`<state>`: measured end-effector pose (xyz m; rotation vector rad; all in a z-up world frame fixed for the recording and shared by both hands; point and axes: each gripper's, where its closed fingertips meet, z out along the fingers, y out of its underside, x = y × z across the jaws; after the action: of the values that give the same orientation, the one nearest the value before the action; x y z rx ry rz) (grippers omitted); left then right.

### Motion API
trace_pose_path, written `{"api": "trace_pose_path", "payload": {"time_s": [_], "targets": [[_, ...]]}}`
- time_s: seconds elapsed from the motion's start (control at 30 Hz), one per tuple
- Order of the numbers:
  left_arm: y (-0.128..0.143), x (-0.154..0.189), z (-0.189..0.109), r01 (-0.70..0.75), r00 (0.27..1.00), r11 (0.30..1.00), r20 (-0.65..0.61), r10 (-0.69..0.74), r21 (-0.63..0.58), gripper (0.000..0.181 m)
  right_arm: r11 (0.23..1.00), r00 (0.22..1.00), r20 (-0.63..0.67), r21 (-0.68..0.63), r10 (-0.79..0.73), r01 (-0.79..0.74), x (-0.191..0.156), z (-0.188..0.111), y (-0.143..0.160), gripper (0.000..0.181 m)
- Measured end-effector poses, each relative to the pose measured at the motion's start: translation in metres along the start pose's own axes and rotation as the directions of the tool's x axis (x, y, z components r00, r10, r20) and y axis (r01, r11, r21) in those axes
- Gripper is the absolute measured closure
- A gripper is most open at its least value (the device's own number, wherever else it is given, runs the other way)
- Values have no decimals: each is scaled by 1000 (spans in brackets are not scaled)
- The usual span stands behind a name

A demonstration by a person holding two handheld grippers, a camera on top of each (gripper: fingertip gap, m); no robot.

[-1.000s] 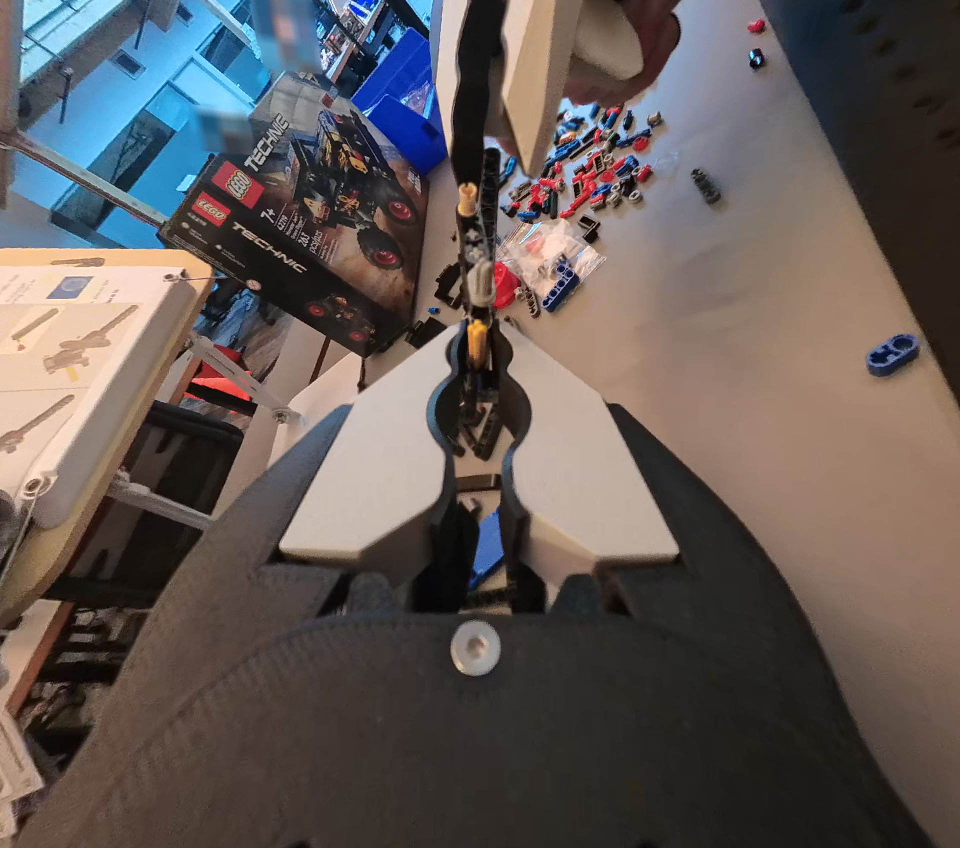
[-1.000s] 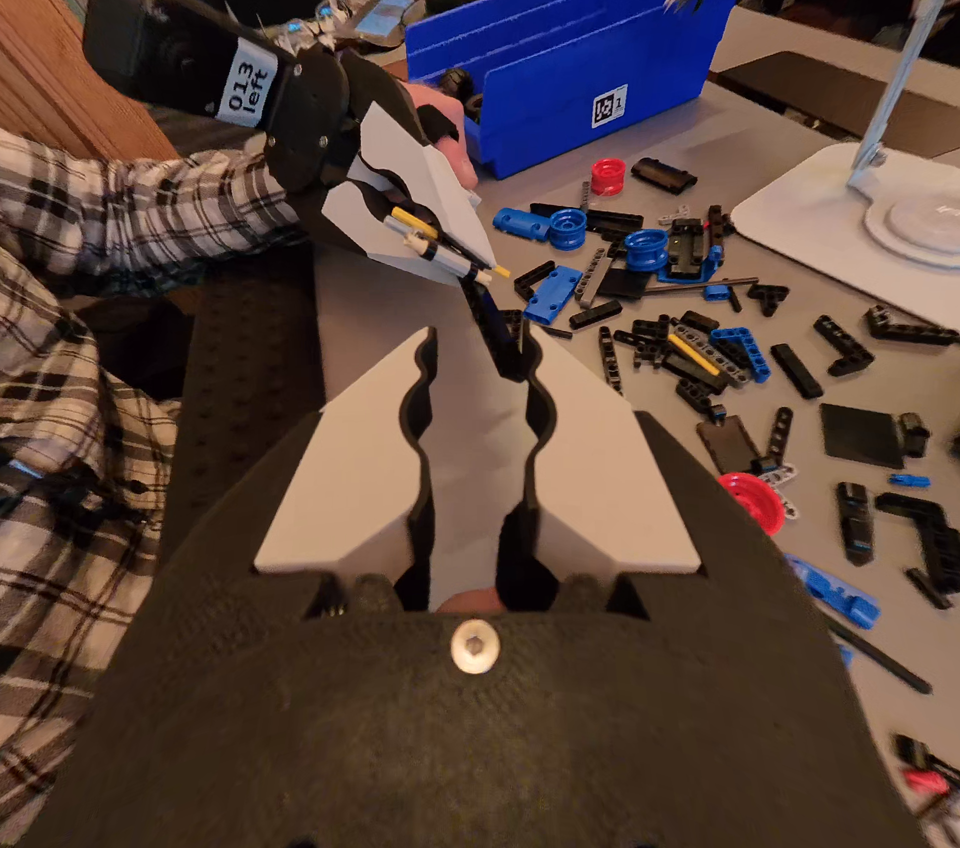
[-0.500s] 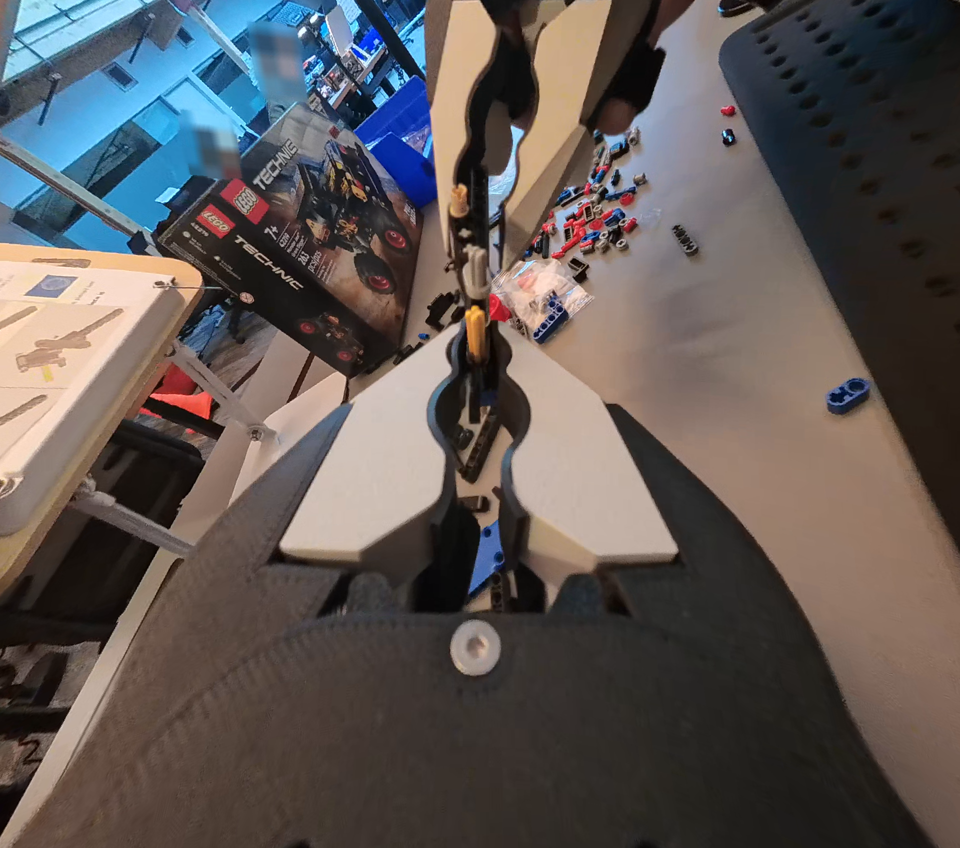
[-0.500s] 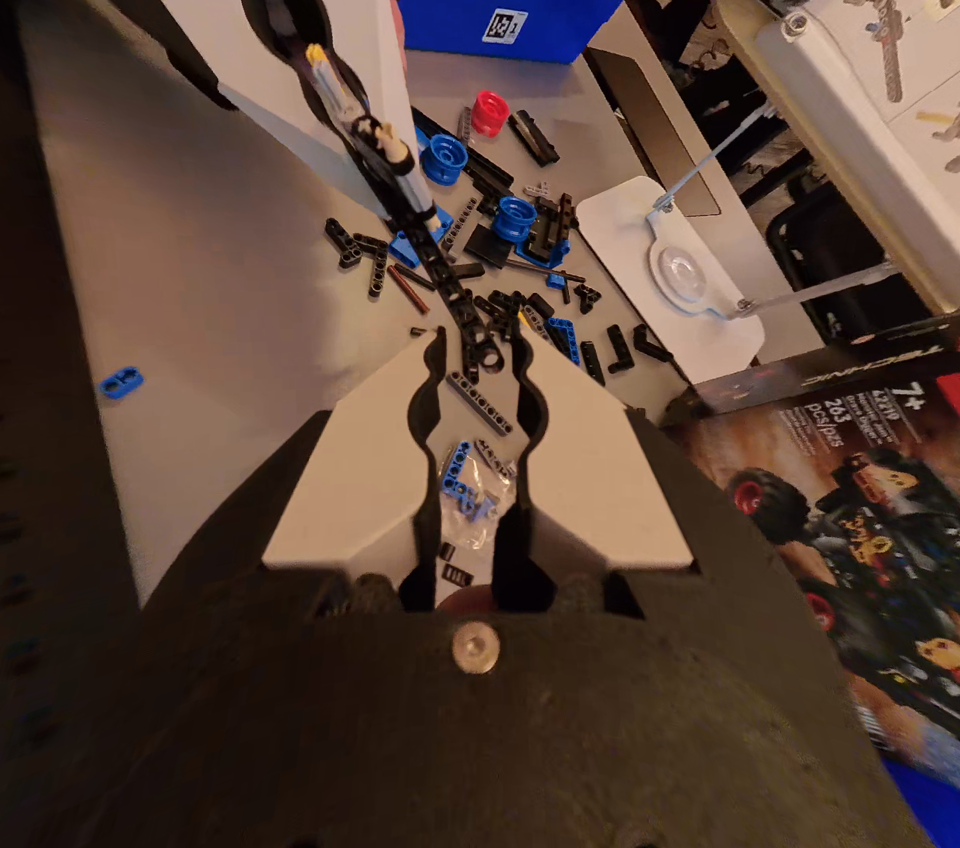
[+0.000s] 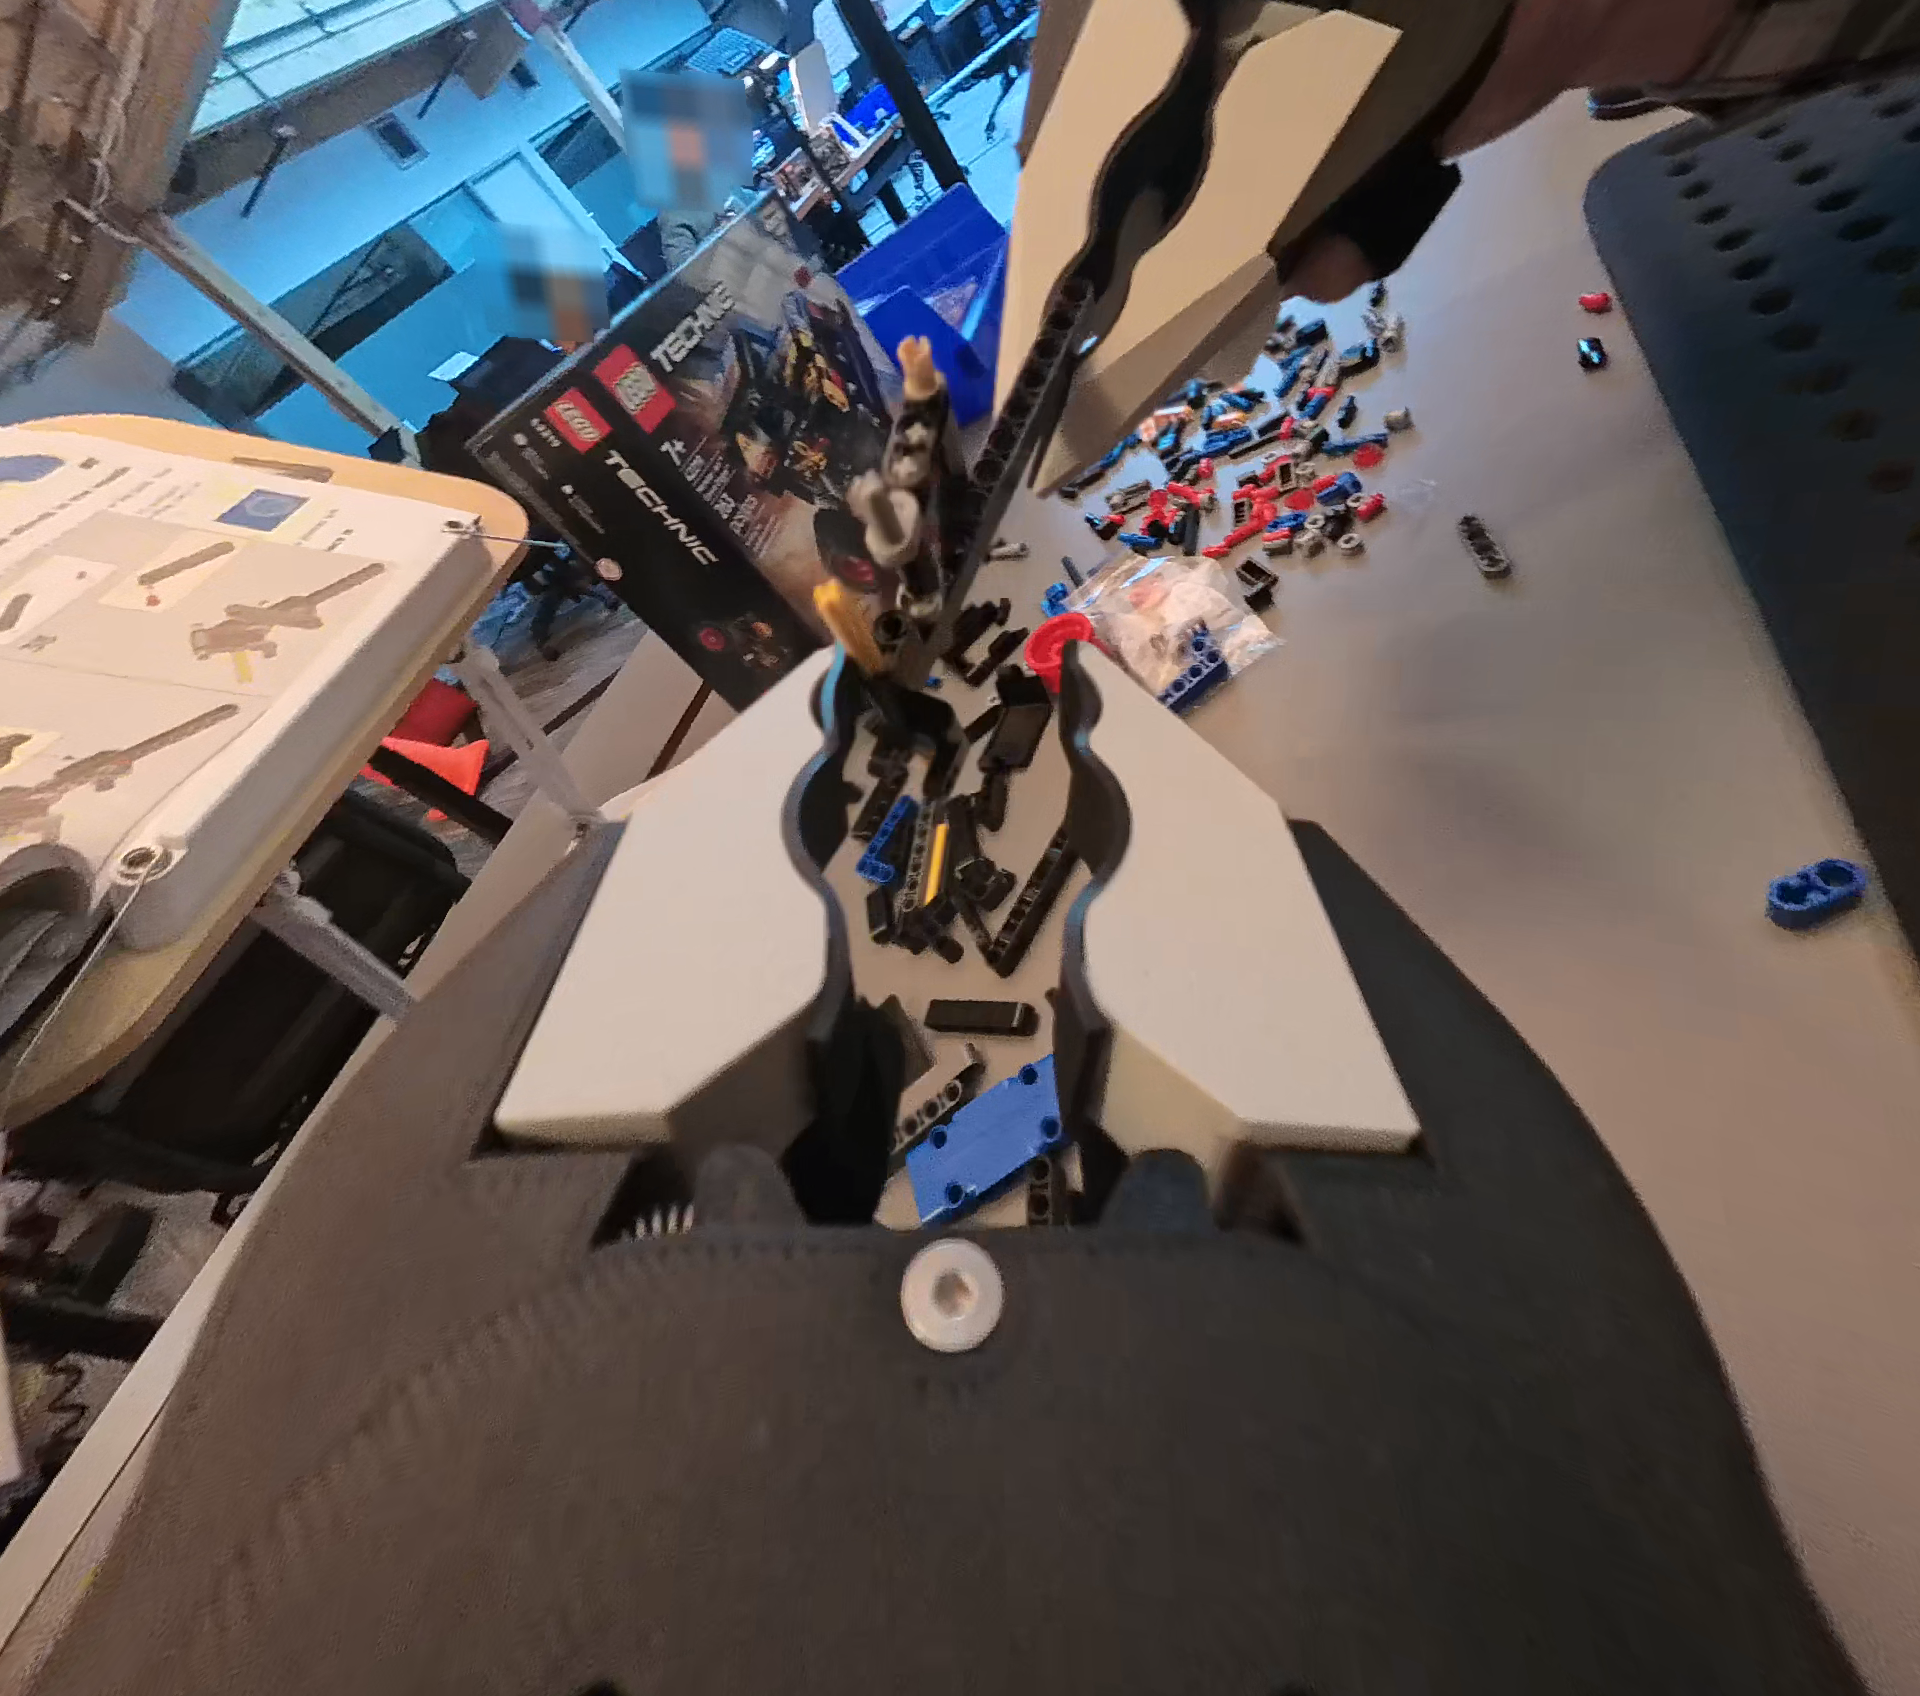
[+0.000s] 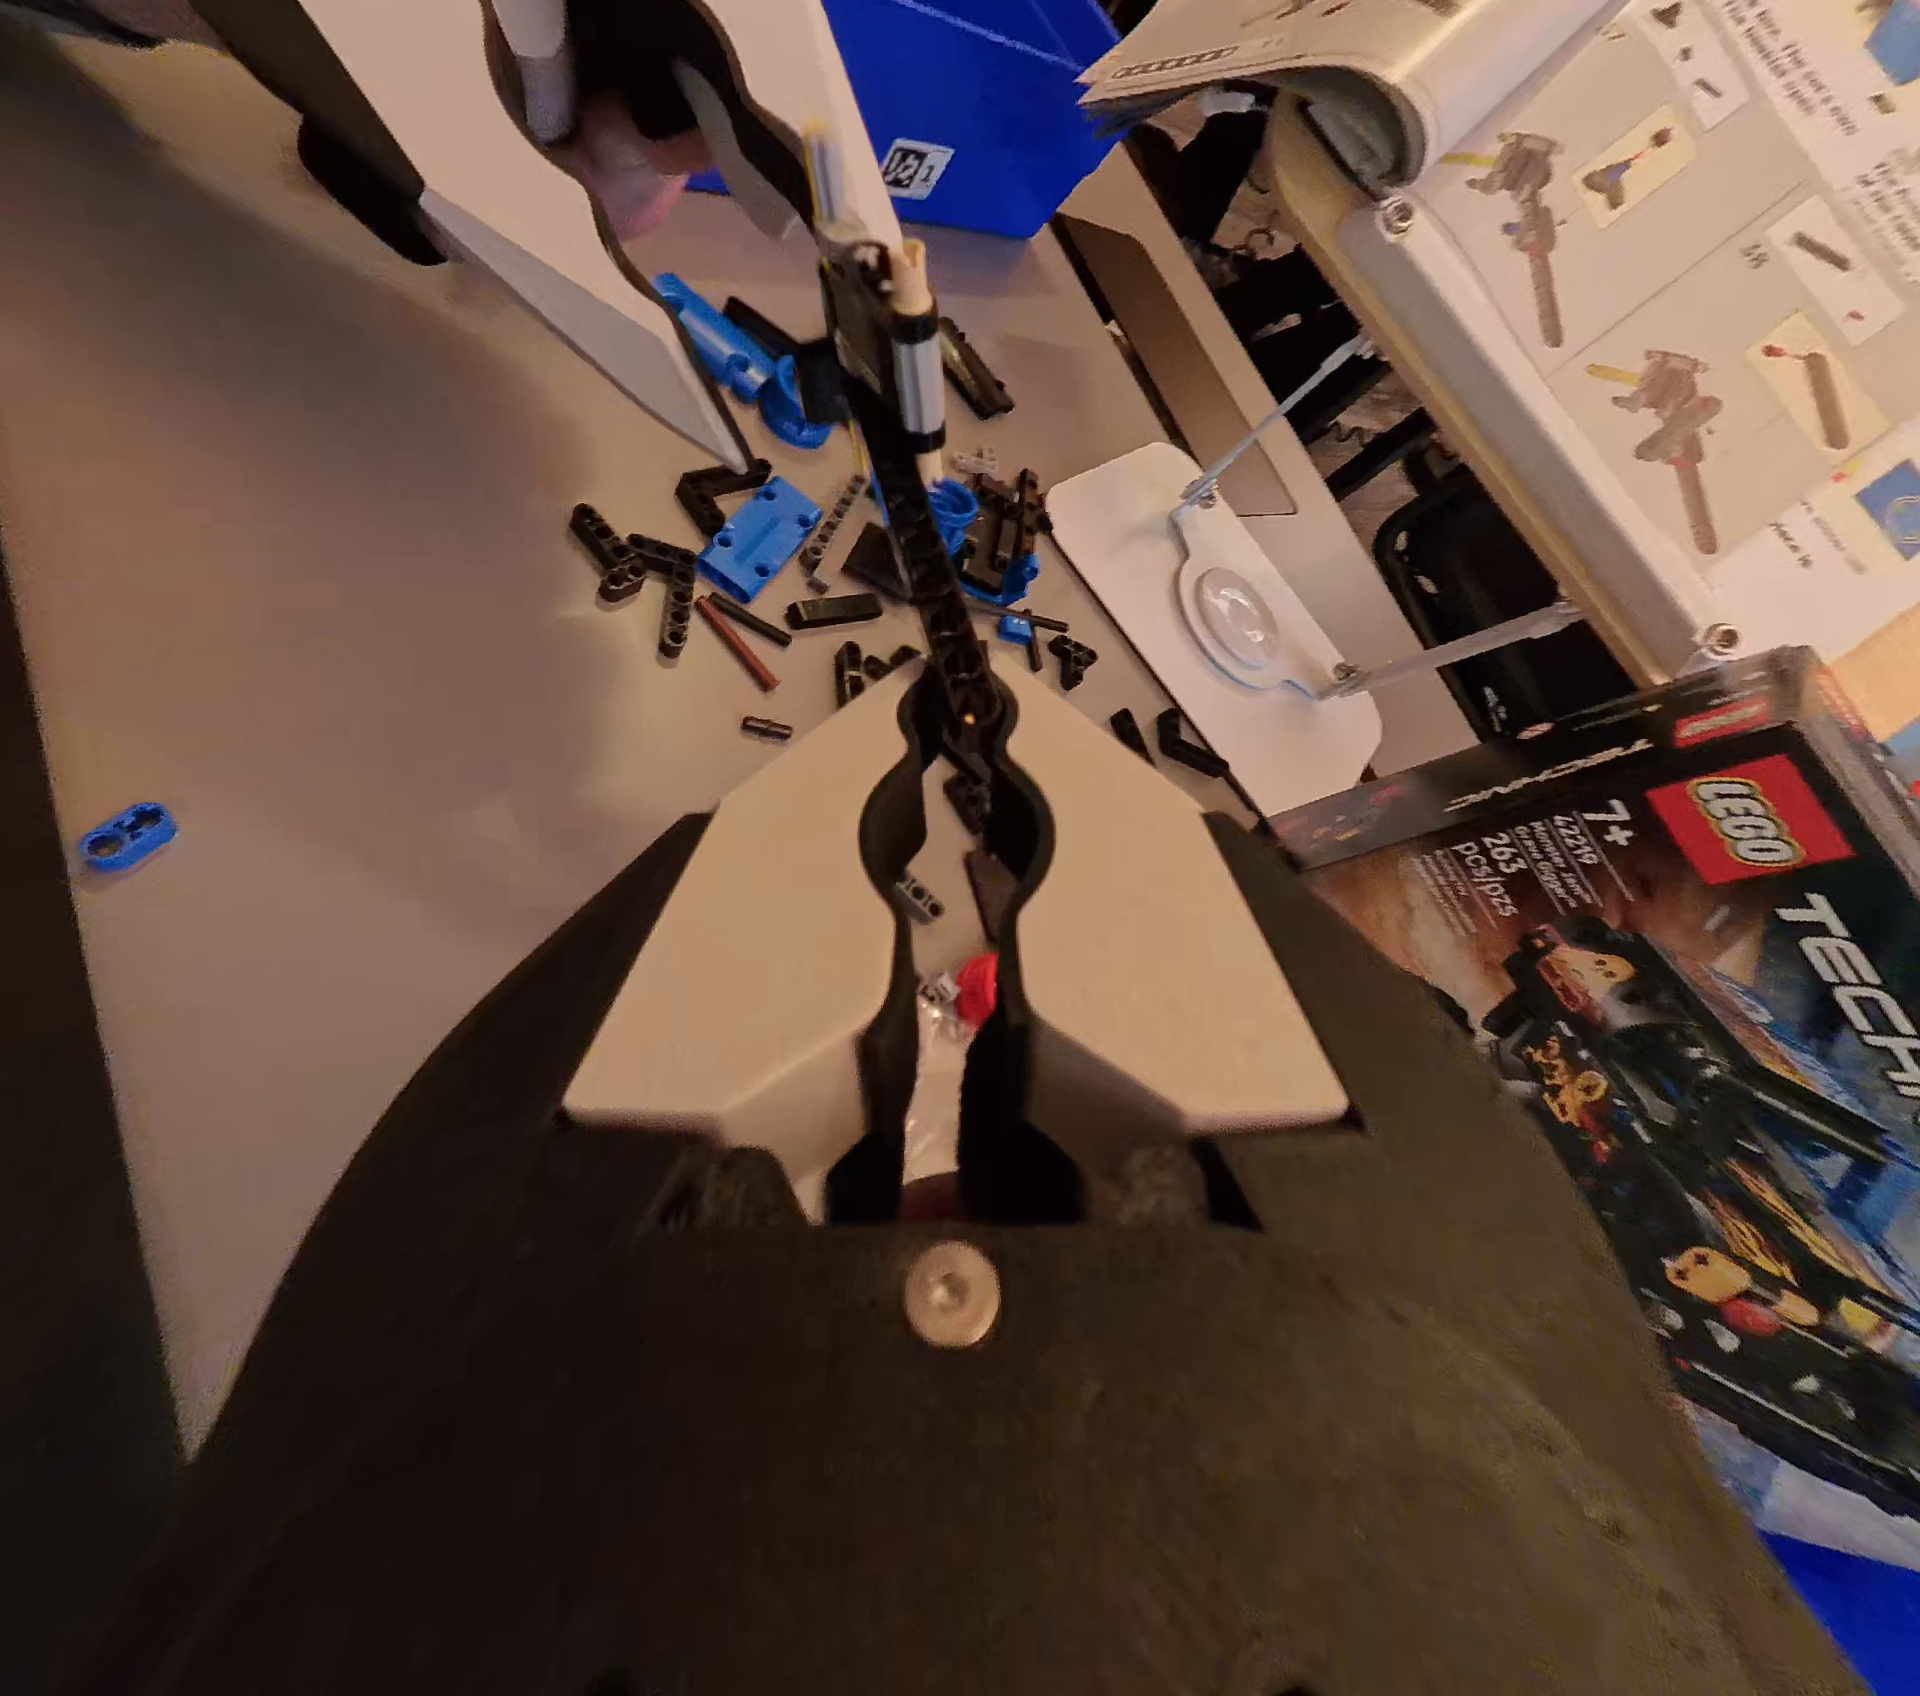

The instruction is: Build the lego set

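A partly built assembly, a long black beam with a yellow axle and grey and white pins, hangs in the air between the two grippers. My right gripper is shut on the beam's near end; in the left wrist view it comes down from the top, closed on the beam. My left gripper is open, and the axle end of the assembly stands at its left fingertip without being pinched. In the right wrist view the left gripper's fingers are spread wide around the top of the assembly.
Loose black, blue and red pieces lie on the grey table. A small blue beam lies apart. The set's box, an instruction booklet on a stand, a blue bin and a dark mat are around. About 6 centimetres separates my left fingertips from my right.
My right gripper has closed on the black beam's end. My left gripper, shut on the assembly before, has opened and let go. The assembly has passed to the right gripper.
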<state>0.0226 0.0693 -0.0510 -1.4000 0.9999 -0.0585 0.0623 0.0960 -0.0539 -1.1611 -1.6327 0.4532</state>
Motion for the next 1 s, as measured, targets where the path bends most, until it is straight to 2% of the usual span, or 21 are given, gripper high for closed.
{"api": "trace_pose_path", "payload": {"time_s": [0.2,0.37,0.5,0.63,0.8,0.9,1.0], "targets": [[-1,-18,-4,48,996,999,77,-49,17,140,998,996,-67,51,51,-48,10,-4,-6,181],[-2,-20,-4,65,994,998,86,-66,11,139,986,989,-2,83,146,-145,6,-4,-6,181],[-1,-22,-6,61,993,998,97,-61,2,141,981,978,69,-30,196,-194,-5,3,17,181],[5,-22,-3,68,993,997,95,-64,-30,141,964,969,61,-133,238,-229,0,2,42,154],[13,-15,3,49,997,996,71,-43,-75,141,920,970,33,-325,243,-219,1,8,93,143],[15,-12,5,51,997,995,59,-46,-82,141,907,986,48,-401,161,-129,-4,18,113,142],[19,-11,6,48,998,994,54,-43,-96,140,912,993,81,-408,90,-49,-10,33,115,147]]}}
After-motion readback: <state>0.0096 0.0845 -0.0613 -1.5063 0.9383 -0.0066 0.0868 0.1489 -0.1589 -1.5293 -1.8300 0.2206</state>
